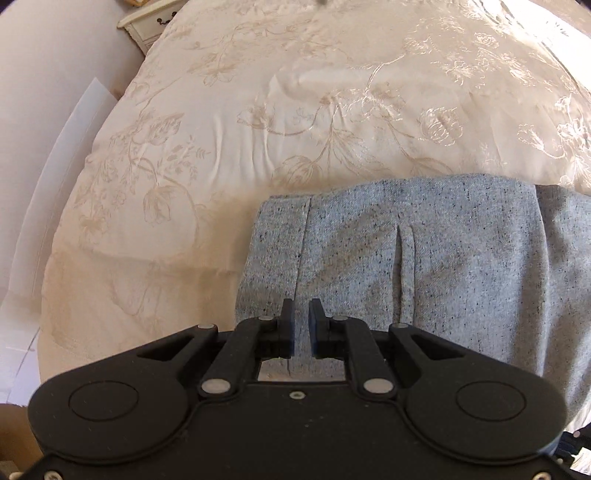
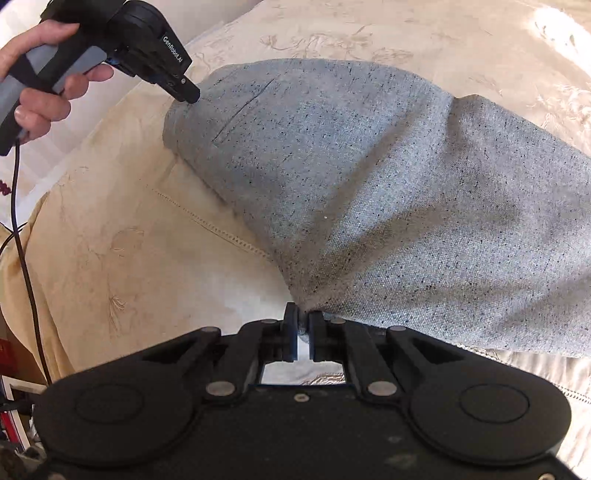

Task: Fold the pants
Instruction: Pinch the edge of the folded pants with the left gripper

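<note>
Grey speckled pants point(image 1: 424, 258) lie folded on a cream floral bedspread point(image 1: 258, 110). My left gripper point(image 1: 302, 308) is closed on the near edge of the pants; the fabric passes between its fingers. In the right wrist view the same pants point(image 2: 369, 192) stretch across the bed. My right gripper point(image 2: 302, 314) is shut on a bunched corner of the pants at their near edge. The left gripper also shows in the right wrist view point(image 2: 186, 96), held in a hand, its tip at the far left corner of the pants.
A white nightstand point(image 1: 147, 22) stands beyond the bed's far left corner. A white wall point(image 1: 37, 110) runs along the left. A dark cable point(image 2: 22, 229) hangs from the left gripper's handle. Bare bedspread point(image 2: 129, 240) lies left of the pants.
</note>
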